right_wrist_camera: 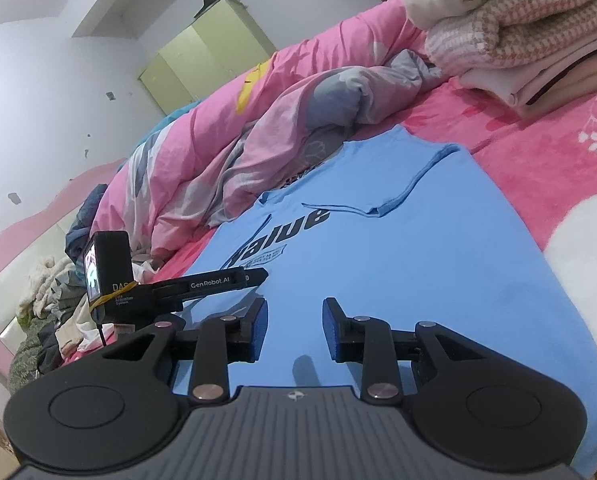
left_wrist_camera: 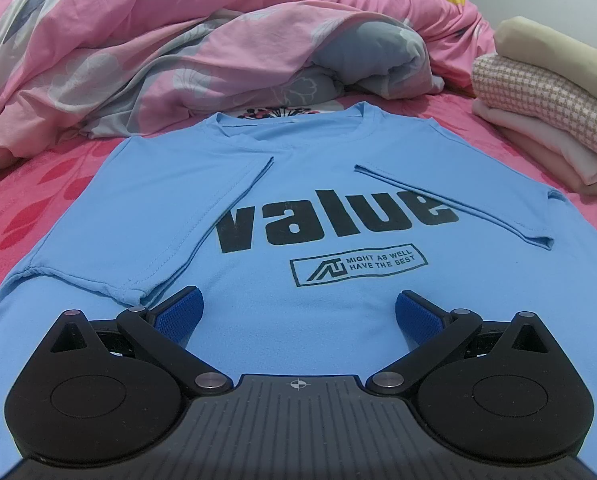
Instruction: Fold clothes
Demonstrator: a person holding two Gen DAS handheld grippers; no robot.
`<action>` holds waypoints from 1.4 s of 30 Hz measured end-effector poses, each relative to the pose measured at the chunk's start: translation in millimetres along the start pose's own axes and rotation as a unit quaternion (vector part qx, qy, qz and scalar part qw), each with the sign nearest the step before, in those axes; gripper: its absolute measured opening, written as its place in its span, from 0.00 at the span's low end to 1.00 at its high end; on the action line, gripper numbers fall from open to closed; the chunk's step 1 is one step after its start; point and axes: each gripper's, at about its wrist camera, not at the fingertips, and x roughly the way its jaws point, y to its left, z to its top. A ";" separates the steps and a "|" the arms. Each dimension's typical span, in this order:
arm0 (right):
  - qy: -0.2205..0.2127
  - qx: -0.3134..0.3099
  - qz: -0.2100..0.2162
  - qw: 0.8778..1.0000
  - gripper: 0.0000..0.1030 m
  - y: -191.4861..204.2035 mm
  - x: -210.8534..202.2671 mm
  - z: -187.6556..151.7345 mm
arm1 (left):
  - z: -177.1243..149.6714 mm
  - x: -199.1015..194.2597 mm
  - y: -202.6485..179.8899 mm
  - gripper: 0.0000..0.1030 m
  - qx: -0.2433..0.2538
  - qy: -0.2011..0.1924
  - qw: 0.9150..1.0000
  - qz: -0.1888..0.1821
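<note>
Light blue cotton T-shirt (left_wrist_camera: 298,184), sleeves folded inward, flat mid-bed on pink floral bedsheet (left_wrist_camera: 38,200); left gripper (left_wrist_camera: 298,312) and right gripper (right_wrist_camera: 294,330) both open, empty, over its hem.

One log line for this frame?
blue T-shirt: flat, both sleeves folded in | left claw: open | right claw: open, empty

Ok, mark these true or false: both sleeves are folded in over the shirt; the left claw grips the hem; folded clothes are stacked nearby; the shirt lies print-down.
1. Both sleeves are folded in over the blue shirt: true.
2. The left claw grips the hem: false, its jaws stand open with nothing held.
3. Folded clothes are stacked nearby: true.
4. The shirt lies print-down: false, the lettering faces up.
</note>
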 end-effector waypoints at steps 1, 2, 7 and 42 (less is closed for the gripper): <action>0.001 -0.001 0.000 1.000 0.31 0.5 0.4 -0.2 | 0.0 0.0 0.0 1.00 0.000 0.000 1.000 0.000; 0.001 -0.002 -0.001 1.000 0.31 1.0 0.8 -0.3 | 0.0 0.0 0.0 1.00 0.000 0.000 1.000 0.000; 0.002 -0.004 0.000 1.000 0.31 0.4 1.4 -0.4 | 0.0 -0.1 0.0 1.00 0.000 0.000 1.000 0.000; 0.011 -0.001 0.004 1.000 0.32 1.4 5.9 -0.2 | -0.5 -0.1 0.3 1.00 0.000 0.000 1.000 0.000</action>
